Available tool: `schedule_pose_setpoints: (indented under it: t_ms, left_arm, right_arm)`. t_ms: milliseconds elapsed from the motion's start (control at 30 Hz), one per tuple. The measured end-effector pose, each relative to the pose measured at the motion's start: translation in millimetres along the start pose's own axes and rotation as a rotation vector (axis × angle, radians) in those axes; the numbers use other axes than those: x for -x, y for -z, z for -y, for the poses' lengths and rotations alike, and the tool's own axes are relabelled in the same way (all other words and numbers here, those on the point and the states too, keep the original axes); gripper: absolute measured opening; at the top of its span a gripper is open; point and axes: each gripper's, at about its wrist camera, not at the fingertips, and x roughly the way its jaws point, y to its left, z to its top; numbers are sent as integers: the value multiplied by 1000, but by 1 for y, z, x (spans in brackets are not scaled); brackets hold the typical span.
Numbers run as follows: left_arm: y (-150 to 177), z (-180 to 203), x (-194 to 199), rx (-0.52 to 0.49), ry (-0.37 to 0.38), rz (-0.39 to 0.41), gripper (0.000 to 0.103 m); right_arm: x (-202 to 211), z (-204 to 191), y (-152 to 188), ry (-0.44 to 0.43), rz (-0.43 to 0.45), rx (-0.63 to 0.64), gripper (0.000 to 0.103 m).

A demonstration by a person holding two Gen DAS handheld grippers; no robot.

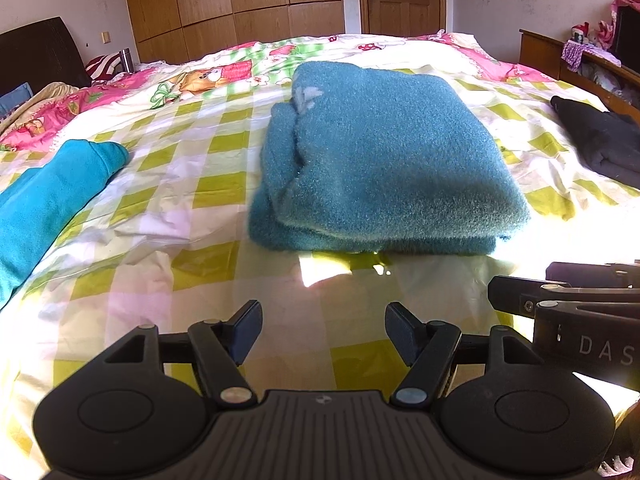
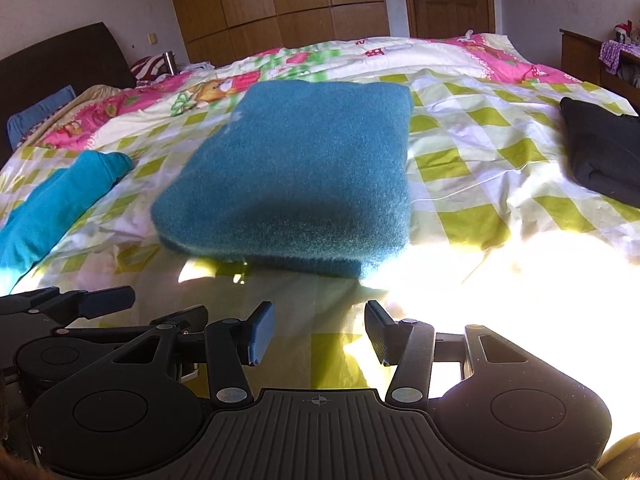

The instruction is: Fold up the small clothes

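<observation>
A fuzzy teal garment (image 1: 384, 156) lies folded into a thick rectangle on the checked bedspread (image 1: 168, 184), straight ahead in both wrist views (image 2: 296, 184). My left gripper (image 1: 323, 332) hovers open over the bedspread, short of the garment's near edge, nothing between its fingers. My right gripper (image 2: 320, 332) is open too, also short of that edge and holding nothing. In the left wrist view the right gripper's body (image 1: 568, 312) shows at the right edge; in the right wrist view the left gripper (image 2: 100, 304) shows at the left edge.
A bright turquoise garment (image 1: 48, 200) lies at the left and a black folded garment (image 1: 600, 140) at the right. Pink patterned bedding (image 1: 240, 68) covers the far side. A dark headboard (image 1: 36, 52), wardrobe (image 1: 232, 4) and wooden shelf (image 1: 568, 56) stand beyond.
</observation>
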Motion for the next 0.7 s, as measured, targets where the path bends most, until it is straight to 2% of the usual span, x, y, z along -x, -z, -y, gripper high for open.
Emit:
schedule_pose_setpoints:
  t_ms: [333,500,700]
  left_arm:
    - [1,3,0,-5,-31,-12,82]
    - [0,5,-2,-8,-57,-21,87]
    - [-1,10,-2,-40,-88,-16,88]
  right_arm:
    - [-3,4,4,-4,-7,-15,49]
    - [-3,4,6,-8,-9,-23,49]
    - [-4,7,8,-10,-9,-34,49]
